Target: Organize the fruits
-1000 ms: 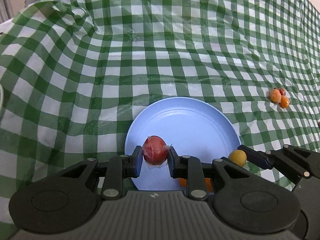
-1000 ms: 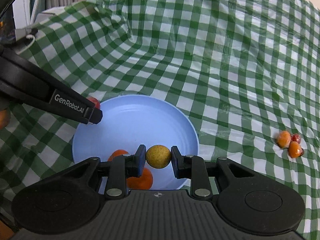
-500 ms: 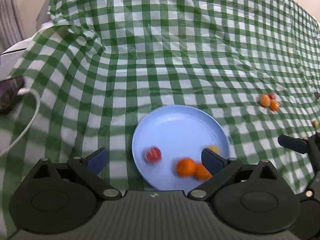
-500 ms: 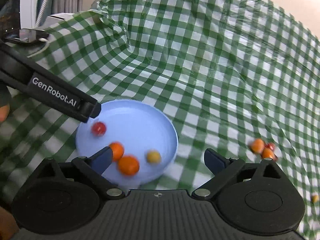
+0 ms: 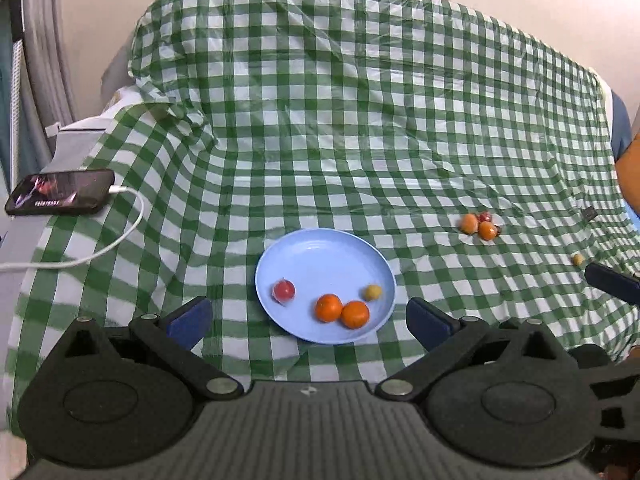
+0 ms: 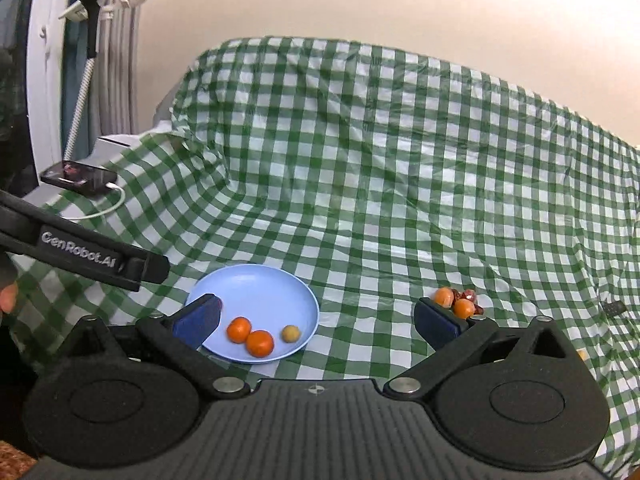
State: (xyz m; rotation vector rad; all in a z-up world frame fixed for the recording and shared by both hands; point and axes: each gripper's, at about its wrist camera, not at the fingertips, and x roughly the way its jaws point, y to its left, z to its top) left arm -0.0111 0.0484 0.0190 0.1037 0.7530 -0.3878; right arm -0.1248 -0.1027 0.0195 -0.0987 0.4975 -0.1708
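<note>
Four small fruits [image 5: 328, 308] on blue plate [image 5: 320, 252]; cluster [image 5: 478, 226] apart.

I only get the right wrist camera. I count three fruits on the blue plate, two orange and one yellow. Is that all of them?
Observer: No, there are four. The left wrist camera shows a red fruit on the left side of the blue plate, mostly hidden from you.
Operator: Is the left gripper holding something? I only see one finger.
Observer: No. The left gripper holds nothing. Its fingers have just been opening and now stand wide apart.
</note>
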